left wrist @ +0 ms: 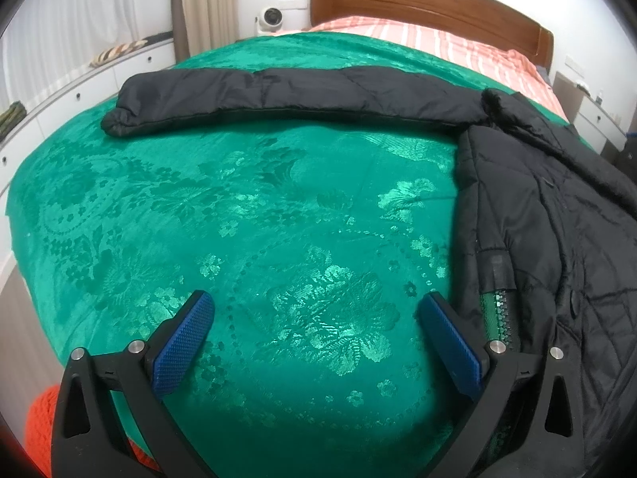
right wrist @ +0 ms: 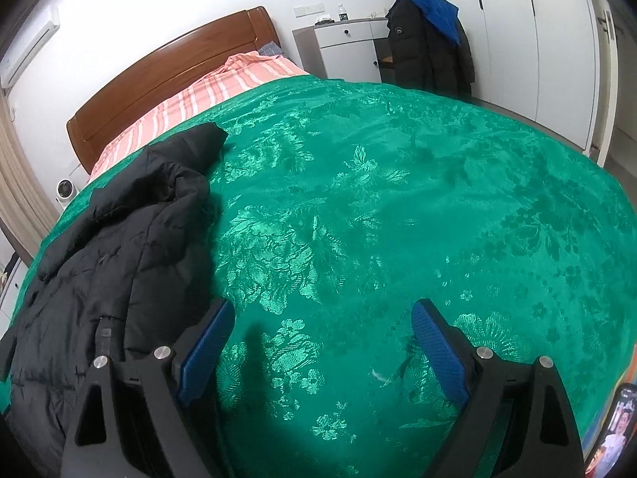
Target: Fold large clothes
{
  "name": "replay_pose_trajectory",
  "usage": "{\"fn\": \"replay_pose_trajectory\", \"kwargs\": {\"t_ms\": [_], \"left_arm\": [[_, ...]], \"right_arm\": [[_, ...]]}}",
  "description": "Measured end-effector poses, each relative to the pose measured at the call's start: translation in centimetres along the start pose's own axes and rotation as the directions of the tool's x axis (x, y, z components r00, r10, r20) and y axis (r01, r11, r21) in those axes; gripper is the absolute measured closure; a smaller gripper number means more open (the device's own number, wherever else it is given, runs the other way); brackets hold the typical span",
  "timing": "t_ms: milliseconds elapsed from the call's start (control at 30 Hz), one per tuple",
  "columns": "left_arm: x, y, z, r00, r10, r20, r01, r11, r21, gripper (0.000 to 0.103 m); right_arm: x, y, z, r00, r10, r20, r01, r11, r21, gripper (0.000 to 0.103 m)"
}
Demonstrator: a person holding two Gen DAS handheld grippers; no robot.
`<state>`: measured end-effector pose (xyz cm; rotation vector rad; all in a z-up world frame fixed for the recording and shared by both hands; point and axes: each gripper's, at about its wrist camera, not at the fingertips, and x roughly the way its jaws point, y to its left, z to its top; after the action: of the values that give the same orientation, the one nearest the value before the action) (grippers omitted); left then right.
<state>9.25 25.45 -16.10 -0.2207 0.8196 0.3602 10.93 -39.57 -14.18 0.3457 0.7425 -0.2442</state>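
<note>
Both claws wide — left claw (left wrist: pixel 314 310), right claw (right wrist: pixel 322 318) — black jacket (left wrist: pixel 549 215) unlabelled, on green bedspread (left wrist: pixel 239 207).

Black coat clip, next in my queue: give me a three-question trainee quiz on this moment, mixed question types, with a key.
1. True or false: the left gripper is shut on the coat.
2. Multiple choice: the coat's sleeve in the left wrist view is
A. tucked under the body
B. stretched out flat across the green cover
C. hanging off the bed
3. Fill in: between the pads of the right gripper lies only the ____.

Key
1. False: its jaws stand wide apart and hold nothing; the coat lies beside its right finger.
2. B
3. green cover
</note>
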Motion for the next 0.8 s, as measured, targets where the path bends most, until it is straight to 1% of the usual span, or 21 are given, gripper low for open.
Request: {"fn": "replay_pose_trajectory", "kwargs": {"t_ms": [800], "left_arm": [[-0.18,0.14,-0.05,1.0,0.003,-0.003,-0.003,1.0,-0.004,0.0]], "right_arm": [[0.32,0.0,-0.26,1.0,-0.003,-0.011,0.003,1.0,-0.005,0.01]]}}
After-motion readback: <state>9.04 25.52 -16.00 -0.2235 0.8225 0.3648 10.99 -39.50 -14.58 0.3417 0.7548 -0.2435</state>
